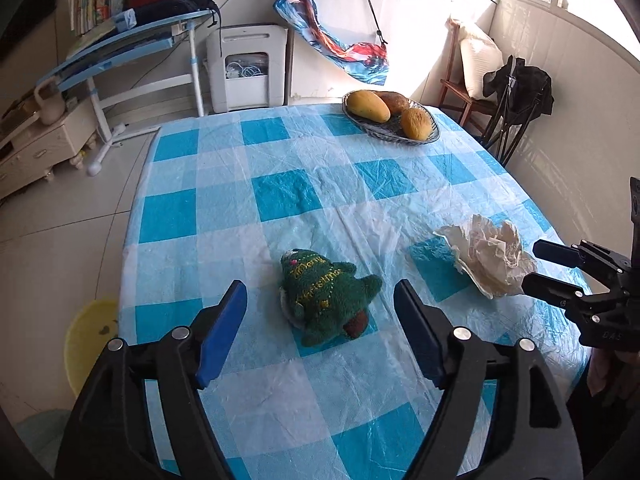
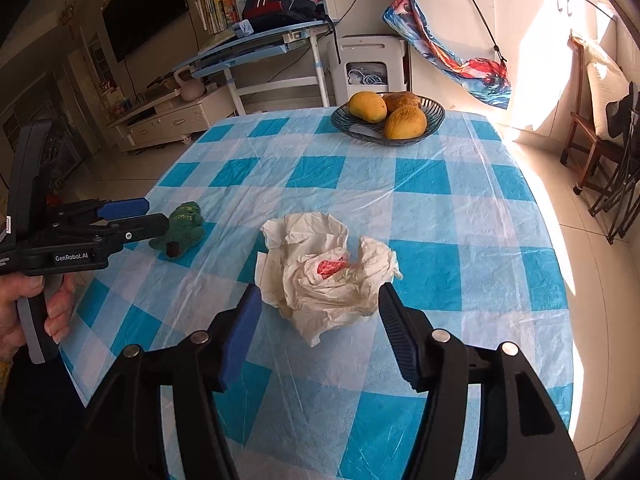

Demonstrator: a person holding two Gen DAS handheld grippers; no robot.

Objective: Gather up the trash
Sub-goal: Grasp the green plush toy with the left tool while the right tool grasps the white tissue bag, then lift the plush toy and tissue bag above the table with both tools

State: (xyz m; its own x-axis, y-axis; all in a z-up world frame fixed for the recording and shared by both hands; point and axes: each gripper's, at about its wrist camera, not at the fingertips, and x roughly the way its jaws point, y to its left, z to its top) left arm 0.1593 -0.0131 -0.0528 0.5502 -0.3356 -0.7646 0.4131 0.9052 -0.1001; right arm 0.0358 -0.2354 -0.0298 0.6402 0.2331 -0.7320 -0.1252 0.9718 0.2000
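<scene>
A crumpled white paper wad (image 2: pixel 326 276) with a red scrap inside lies on the blue-checked tablecloth (image 2: pixel 420 208). My right gripper (image 2: pixel 318 320) is open, its fingertips on either side of the wad's near edge. The wad also shows in the left wrist view (image 1: pixel 490 256), with the right gripper (image 1: pixel 534 266) beside it. My left gripper (image 1: pixel 320 308) is open and empty, its jaws on either side of a green plush Christmas tree (image 1: pixel 326 298). The left gripper (image 2: pixel 154 216) also shows in the right wrist view, next to the plush (image 2: pixel 182 230).
A dark bowl (image 2: pixel 436 118) with mangoes (image 2: pixel 366 106) stands at the far edge of the table. A yellow bin (image 1: pixel 86 340) sits on the floor left of the table. Chairs (image 2: pixel 592 136) stand to the right. A blue desk (image 1: pixel 132 44) is behind.
</scene>
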